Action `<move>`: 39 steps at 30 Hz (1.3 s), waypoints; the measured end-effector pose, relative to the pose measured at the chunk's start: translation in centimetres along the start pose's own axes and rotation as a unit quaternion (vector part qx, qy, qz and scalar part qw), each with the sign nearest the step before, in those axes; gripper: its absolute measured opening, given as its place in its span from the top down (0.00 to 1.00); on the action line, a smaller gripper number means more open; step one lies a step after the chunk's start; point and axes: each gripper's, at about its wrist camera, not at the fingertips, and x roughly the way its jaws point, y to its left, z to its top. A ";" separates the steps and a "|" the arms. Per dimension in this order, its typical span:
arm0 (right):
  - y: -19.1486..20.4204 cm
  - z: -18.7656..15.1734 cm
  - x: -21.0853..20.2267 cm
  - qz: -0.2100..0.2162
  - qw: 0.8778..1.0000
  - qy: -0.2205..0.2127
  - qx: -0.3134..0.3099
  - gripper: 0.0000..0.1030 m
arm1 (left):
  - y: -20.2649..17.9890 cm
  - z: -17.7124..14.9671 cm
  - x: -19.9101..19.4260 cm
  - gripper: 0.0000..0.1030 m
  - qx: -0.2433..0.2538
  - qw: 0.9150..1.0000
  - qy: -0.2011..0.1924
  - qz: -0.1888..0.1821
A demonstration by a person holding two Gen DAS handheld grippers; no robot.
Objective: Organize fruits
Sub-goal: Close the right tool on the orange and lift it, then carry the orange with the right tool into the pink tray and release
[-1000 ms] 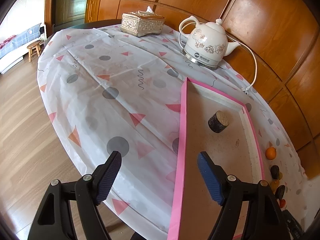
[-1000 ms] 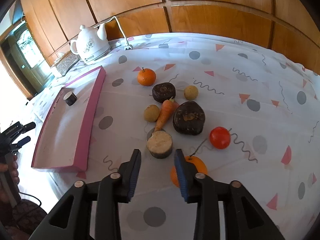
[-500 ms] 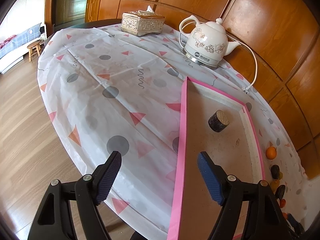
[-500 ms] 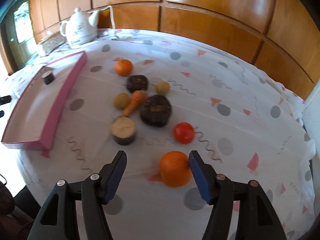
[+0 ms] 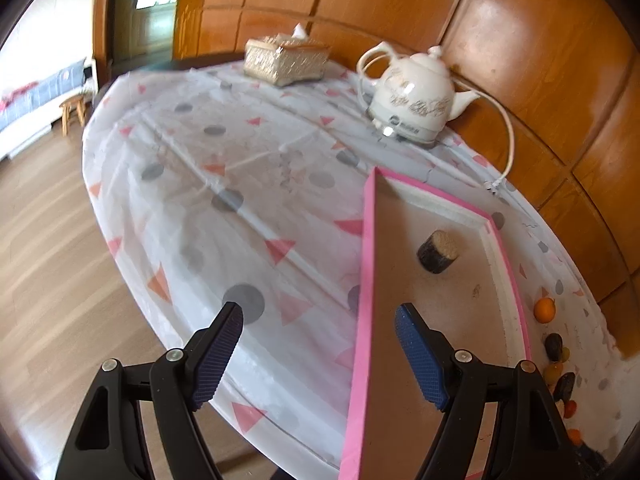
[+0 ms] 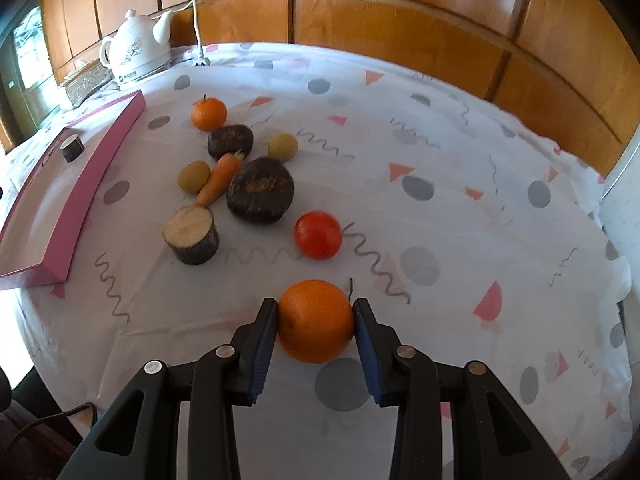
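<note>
The right gripper has just been closing and now clamps the orange, ready for lifting; the left gripper waits open beside the tray.

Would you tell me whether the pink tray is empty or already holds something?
Not empty: the pink tray holds one small dark-skinned cut chunk near its far end; the rest of its floor is bare.

- The left gripper points steeply downward, its jaws spread wide with nothing between the blue pads.
- The right gripper also tilts steeply downward; its jaws have just been closing, and both pads now press on an orange.
</note>
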 end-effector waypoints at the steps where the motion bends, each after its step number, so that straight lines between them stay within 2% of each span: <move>1: 0.0 -0.2 0.1 -0.002 1.000 -0.001 0.002 0.63 | -0.2 0.0 -0.2 0.20 0.006 1.000 -0.004 -0.002; 5: 0.1 -0.2 -0.2 -0.002 1.000 -0.003 0.016 0.65 | -0.5 0.1 -0.3 0.20 0.011 1.000 -0.005 -0.008; 8: 0.6 0.5 -1.8 0.019 0.999 -0.022 0.016 0.65 | -0.3 0.2 -0.4 0.20 0.007 1.000 -0.007 -0.005; 13: 4.4 3.2 -3.8 0.124 0.991 -0.043 -0.009 0.65 | -1.6 0.1 -1.3 0.20 0.038 0.999 -0.030 -0.009; 16: 8.2 4.9 -4.1 0.191 0.980 -0.045 -0.041 0.65 | -2.2 0.2 -1.8 0.20 0.055 0.998 -0.038 -0.020; 20: 13.8 6.6 -3.7 0.233 0.966 -0.042 -0.099 0.65 | -2.1 0.3 -1.6 0.20 0.054 0.998 -0.033 -0.023; 27: 21.3 9.0 -0.4 0.231 0.956 -0.022 -0.180 0.65 | -1.3 0.3 -1.0 0.20 0.044 0.998 -0.028 -0.018; 36: 22.9 10.0 3.3 0.204 0.964 0.000 -0.171 0.62 | -0.8 0.2 -0.1 0.20 0.042 0.999 -0.013 -0.016; 37: 22.7 10.0 3.2 0.207 0.964 -0.004 -0.166 0.61 | -0.8 0.2 -0.1 0.20 0.043 0.999 -0.012 -0.017; 39: 22.4 10.0 2.9 0.205 0.966 -0.012 -0.160 0.51 | -0.9 0.1 0.0 0.20 0.046 0.999 -0.010 -0.017</move>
